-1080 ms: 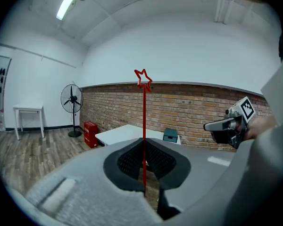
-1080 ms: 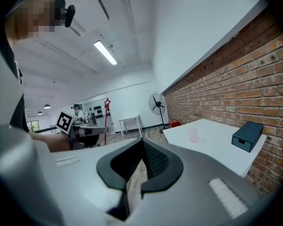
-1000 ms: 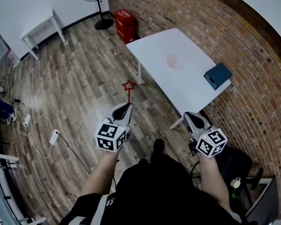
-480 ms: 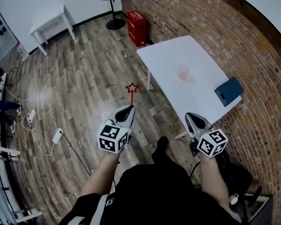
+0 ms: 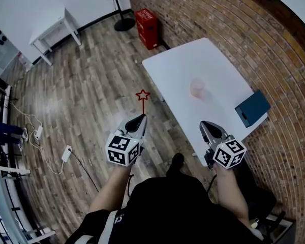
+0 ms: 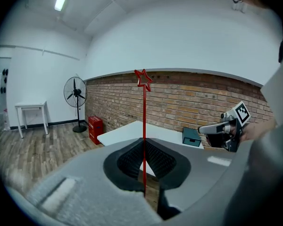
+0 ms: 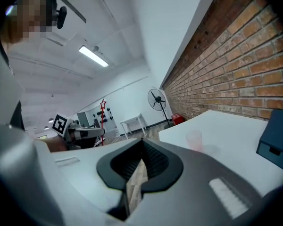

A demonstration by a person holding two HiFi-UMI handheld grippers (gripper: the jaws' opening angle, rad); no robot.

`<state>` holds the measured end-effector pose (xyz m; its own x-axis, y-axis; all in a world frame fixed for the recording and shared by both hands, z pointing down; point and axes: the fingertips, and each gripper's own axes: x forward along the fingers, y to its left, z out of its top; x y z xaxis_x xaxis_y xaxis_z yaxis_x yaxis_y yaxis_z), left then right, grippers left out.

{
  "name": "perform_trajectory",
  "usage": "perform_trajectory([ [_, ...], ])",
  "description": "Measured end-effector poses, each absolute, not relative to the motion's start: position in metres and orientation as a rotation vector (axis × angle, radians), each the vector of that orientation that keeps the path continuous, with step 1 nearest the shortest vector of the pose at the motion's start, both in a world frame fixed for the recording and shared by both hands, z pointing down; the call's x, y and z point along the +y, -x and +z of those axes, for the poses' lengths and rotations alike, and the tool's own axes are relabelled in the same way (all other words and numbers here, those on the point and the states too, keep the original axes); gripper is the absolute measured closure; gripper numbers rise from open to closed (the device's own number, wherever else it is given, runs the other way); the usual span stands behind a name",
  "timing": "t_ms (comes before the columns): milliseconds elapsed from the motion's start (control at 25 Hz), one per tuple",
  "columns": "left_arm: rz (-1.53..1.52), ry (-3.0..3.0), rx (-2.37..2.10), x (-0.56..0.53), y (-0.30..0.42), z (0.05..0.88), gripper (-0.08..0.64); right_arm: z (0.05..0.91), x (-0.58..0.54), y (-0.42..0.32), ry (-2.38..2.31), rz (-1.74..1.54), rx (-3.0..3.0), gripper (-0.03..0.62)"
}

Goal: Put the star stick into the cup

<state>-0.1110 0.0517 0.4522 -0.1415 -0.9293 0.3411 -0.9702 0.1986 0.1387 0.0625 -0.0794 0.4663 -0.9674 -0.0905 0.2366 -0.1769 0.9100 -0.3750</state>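
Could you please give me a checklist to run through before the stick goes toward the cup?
1. Left gripper shut on stick: ok.
2. Stick upright, star on top: ok.
3. Cup upright on table: ok.
4. Stick above cup: not ok; it is over the floor, left of the table.
5. Cup empty: cannot tell.
6. Right gripper shut and empty: ok.

Left forearm [image 5: 108,187] and right forearm [image 5: 230,189] reach forward, side by side. Left grey-and-white marker-cube gripper [image 5: 138,120]: jaws clamped on thin red star-topped stick [image 5: 142,101]. Right grey-and-white marker-cube gripper [image 5: 209,125]: jaws closed together, empty.
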Motion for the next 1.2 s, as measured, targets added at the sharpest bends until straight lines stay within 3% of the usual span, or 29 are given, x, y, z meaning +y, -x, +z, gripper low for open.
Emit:
perform_trajectory([
  [600, 0.26, -1.85, -2.066, -0.054, 0.135, 0.451, 0.549, 0.497, -0.166, -0.024, -0.225, 0.73, -2.824, 0.592],
  [1000, 0.197, -1.939, -1.958, -0.094, 0.232, 0.476, 0.549, 0.51, -0.185, 0.06, -0.355, 0.682, -2.764, 0.592],
  [1200, 0.33, -2.124, -1.829, -0.133, 0.291, 0.47, 0.549, 0.498, -0.207, 0.106, -0.593, 0.702, -2.766, 0.592],
])
